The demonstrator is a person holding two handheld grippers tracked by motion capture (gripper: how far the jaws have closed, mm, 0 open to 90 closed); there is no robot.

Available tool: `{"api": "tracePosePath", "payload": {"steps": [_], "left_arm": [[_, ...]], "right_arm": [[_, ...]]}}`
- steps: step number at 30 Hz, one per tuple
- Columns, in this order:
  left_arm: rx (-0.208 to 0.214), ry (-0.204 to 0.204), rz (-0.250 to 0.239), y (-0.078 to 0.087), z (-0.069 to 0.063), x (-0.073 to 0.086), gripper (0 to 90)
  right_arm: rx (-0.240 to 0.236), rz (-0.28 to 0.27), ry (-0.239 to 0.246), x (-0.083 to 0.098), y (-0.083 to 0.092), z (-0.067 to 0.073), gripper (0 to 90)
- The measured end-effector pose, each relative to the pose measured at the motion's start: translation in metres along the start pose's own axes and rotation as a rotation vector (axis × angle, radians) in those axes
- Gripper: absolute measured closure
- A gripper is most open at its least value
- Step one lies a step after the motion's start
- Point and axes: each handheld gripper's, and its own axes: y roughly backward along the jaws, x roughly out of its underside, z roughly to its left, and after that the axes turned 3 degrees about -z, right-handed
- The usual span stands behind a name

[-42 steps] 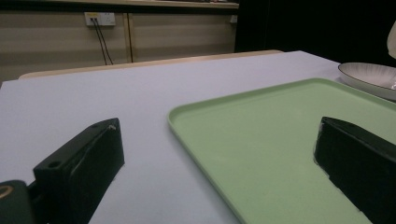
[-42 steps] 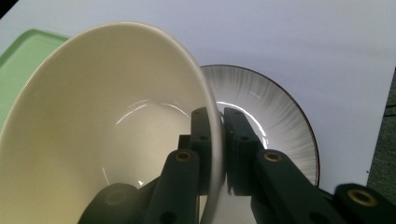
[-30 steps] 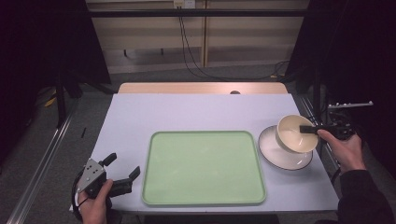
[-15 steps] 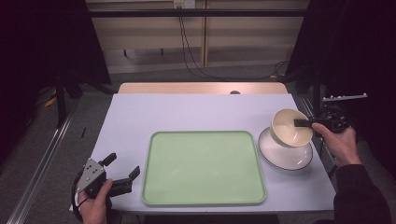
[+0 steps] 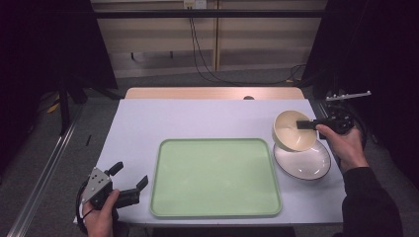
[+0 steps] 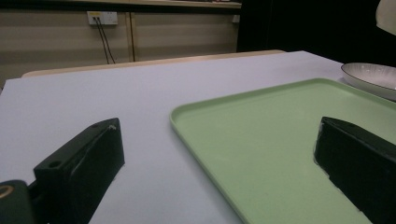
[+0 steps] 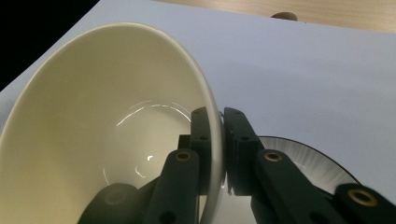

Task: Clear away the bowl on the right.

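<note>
A cream bowl [image 5: 292, 131] hangs tilted in the air above a white plate with a dark rim [image 5: 309, 160] at the table's right side. My right gripper [image 5: 307, 125] is shut on the bowl's [image 7: 88, 121] rim, one jaw inside and one outside, and the plate [image 7: 303, 161] lies under it. A light green tray [image 5: 215, 177] lies flat in the middle of the table. At the front left corner my left gripper [image 5: 129, 178] rests open and low, its jaws either side of the tray's [image 6: 280, 140] near edge with nothing between them. The plate [image 6: 373, 77] lies at the far right.
The pale lilac tabletop [image 5: 197, 118] has a wooden strip [image 5: 212, 92] along its far edge. Cables [image 5: 200, 49] hang down the wall behind. Dark floor and a metal rail [image 5: 44, 168] lie to the left of the table.
The right gripper has lifted the bowl off the plate and carried it up and toward the table's far side, tilting it. The left gripper has stayed where it was.
</note>
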Motion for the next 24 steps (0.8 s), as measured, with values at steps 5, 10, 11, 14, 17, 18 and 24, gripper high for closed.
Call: {"api": "tracePosePath", "payload": {"steps": [5,10,11,14,17,18,24], "left_arm": [[-0.002,-0.007,0.008,0.000,-0.001,0.000,1.7],[-0.007,-0.005,0.004,0.000,-0.001,0.000,1.7],[-0.006,-0.006,0.005,0.000,-0.001,0.000,1.7],[-0.004,-0.004,0.006,0.000,0.000,0.000,1.7],[-0.007,-0.005,0.006,0.000,0.000,0.000,1.7],[0.000,-0.006,0.008,0.000,0.000,0.000,1.7],[-0.007,-0.002,0.006,-0.001,0.000,0.000,1.7]], "right_arm": [[-0.015,0.002,0.013,-0.005,-0.006,0.005,83.2],[-0.021,-0.005,0.024,-0.011,-0.011,0.012,83.3],[-0.014,-0.006,0.034,-0.012,-0.012,0.014,83.2],[-0.019,-0.002,0.041,-0.015,-0.015,0.018,83.2],[-0.035,-0.001,0.037,-0.017,-0.019,0.021,83.2],[-0.031,0.002,0.036,-0.018,-0.020,0.021,83.2],[-0.039,0.014,0.036,-0.022,-0.031,0.025,83.2]]}}
